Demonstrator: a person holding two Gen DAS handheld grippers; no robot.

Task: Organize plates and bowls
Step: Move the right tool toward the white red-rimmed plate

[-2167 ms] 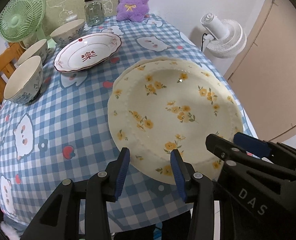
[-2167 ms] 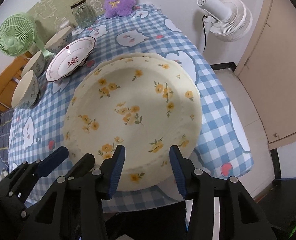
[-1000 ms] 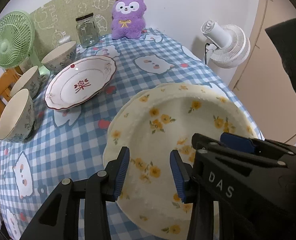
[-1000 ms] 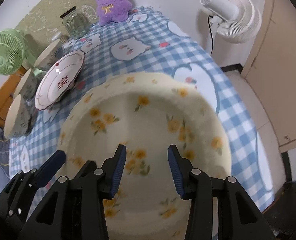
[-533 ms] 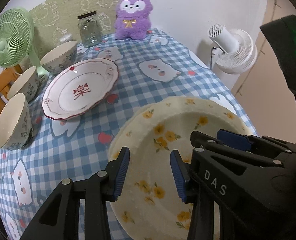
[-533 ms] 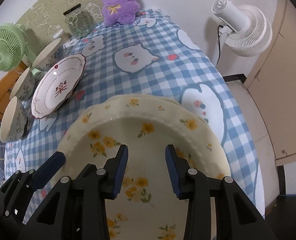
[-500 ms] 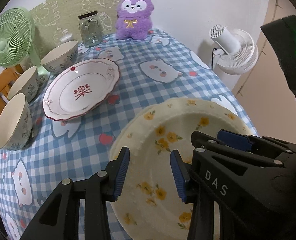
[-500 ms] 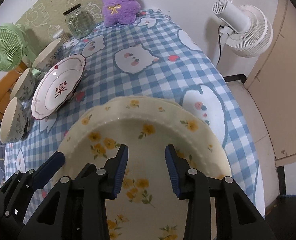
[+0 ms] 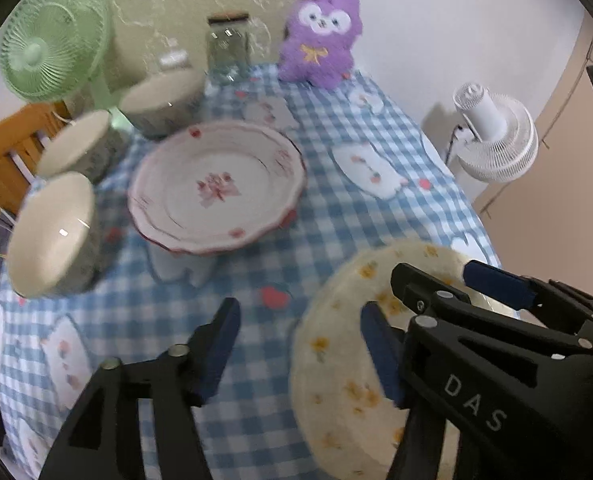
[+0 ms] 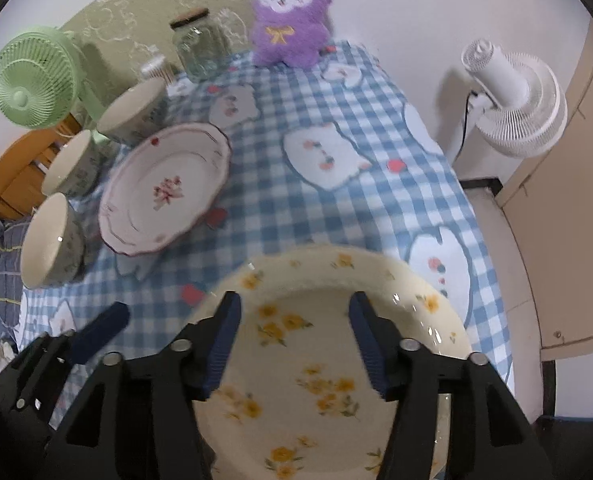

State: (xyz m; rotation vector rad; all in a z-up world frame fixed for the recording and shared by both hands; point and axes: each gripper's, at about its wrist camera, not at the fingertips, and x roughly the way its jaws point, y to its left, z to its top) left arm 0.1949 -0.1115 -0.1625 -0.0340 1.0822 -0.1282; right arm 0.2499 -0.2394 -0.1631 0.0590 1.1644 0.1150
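We hold our left gripper (image 9: 296, 354) above the near end of the table (image 9: 336, 216), and its jaws are opening with nothing pressed between the blue pads; only checked cloth shows in the gap, and the rim of the yellow-flowered plate (image 9: 336, 384) passes under the right-hand pad. Our right gripper (image 10: 294, 340) hangs over that same plate (image 10: 316, 380), its jaws also opening, the pads spread apart above the plate's middle and clear of it. From the left wrist view our right gripper (image 9: 476, 316) shows just to the right of the left one, lying across the plate's far edge. From the right wrist view the left gripper's blue fingertip (image 10: 100, 330) shows just to the left, beyond the plate's rim.

Ahead of both grippers and to the left sits the red-trimmed plate (image 9: 216, 192), flat on the cloth and well apart from the flowered one. Further left stand three bowls in a curved row: the nearest bowl (image 9: 50, 236), the middle bowl (image 9: 78, 148) and the far bowl (image 9: 162, 100), all upright. Beyond them are a green fan (image 9: 52, 36), a glass jar (image 9: 228, 46) and a purple plush toy (image 9: 320, 40) at the table's far end. A white fan (image 9: 492, 136) stands off to the right, beside the table.
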